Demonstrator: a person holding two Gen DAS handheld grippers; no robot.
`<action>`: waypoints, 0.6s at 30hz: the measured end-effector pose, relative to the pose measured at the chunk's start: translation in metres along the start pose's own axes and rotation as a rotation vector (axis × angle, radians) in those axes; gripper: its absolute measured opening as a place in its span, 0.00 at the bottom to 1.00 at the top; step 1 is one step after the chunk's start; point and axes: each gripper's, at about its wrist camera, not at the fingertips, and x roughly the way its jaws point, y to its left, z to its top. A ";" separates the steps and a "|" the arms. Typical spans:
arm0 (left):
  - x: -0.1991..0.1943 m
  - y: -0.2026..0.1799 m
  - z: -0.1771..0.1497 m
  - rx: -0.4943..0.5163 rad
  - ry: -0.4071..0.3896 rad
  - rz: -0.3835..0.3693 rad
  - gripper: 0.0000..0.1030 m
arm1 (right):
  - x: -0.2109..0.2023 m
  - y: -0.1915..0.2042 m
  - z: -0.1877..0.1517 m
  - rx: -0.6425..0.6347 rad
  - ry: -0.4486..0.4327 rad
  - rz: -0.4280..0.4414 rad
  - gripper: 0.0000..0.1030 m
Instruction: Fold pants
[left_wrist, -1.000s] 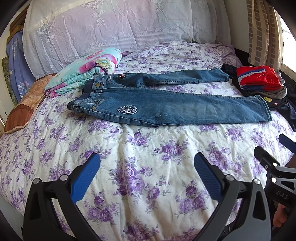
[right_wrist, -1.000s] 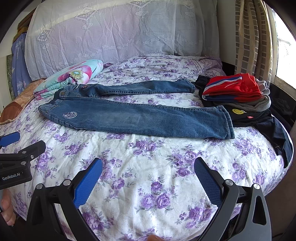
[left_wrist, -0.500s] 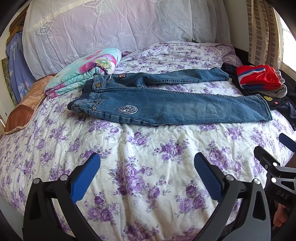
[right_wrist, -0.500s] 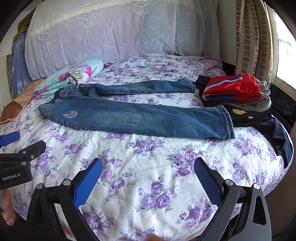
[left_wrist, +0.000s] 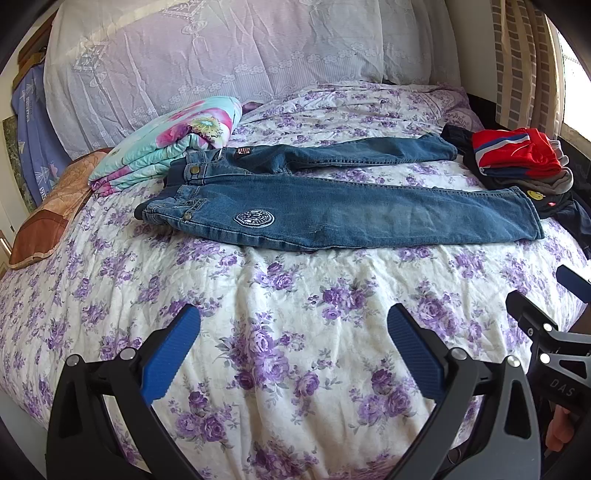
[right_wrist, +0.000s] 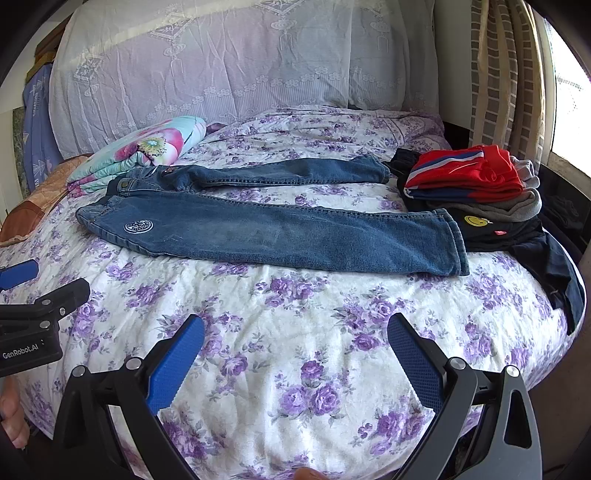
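A pair of blue jeans (left_wrist: 332, 218) lies spread flat across the bed, waistband to the left, legs apart and pointing right; it also shows in the right wrist view (right_wrist: 280, 236). A round white patch (left_wrist: 254, 219) sits on the near leg. My left gripper (left_wrist: 293, 332) is open and empty, held above the bedsheet well short of the jeans. My right gripper (right_wrist: 295, 336) is open and empty too, near the bed's front edge. Each gripper shows at the side of the other's view.
A stack of folded clothes (right_wrist: 476, 192), red on top, sits at the right by the jean hems. A folded floral blanket (left_wrist: 166, 144) lies by the waistband. The purple-flowered bedsheet (left_wrist: 295, 295) covers the bed; a lace-covered headboard (right_wrist: 221, 66) stands behind.
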 end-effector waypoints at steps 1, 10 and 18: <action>0.000 0.000 0.000 0.000 0.000 0.001 0.96 | 0.000 0.000 0.000 0.001 0.001 0.000 0.97; 0.003 0.000 0.000 0.010 0.009 -0.004 0.96 | 0.002 -0.001 -0.001 0.002 0.007 0.000 0.97; 0.027 0.055 0.009 -0.056 0.071 -0.040 0.96 | 0.011 0.009 -0.001 -0.034 0.012 0.042 0.97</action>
